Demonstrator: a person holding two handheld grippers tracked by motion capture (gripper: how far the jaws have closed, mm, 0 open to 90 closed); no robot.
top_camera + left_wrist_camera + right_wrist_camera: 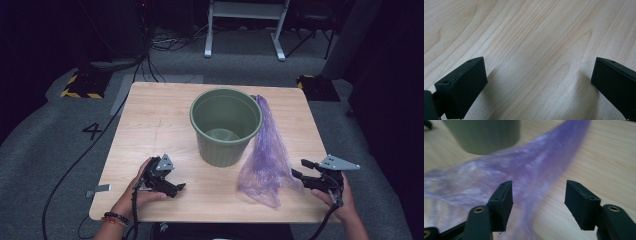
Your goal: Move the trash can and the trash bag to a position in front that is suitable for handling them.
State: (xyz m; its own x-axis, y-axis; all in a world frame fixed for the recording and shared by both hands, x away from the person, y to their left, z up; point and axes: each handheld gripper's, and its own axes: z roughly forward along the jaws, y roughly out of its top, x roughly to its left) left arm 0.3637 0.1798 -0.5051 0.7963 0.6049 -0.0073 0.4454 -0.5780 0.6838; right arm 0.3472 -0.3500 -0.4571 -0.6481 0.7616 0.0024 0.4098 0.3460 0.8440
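Dim lab or studio, grey carpeted floor [45, 150], hazard-striped stand bases [80, 85], trailing cables [165, 42], wooden table [150, 125], taped number four [92, 130]

left gripper [172, 186] is held low at the lower left of the high view, gripped by the left hand [137, 192]; its jaws are seen wide apart in the left gripper view. right gripper [298, 168] is held at the lower right by the right hand [340, 200], jaws parted, pointed toward frame left.
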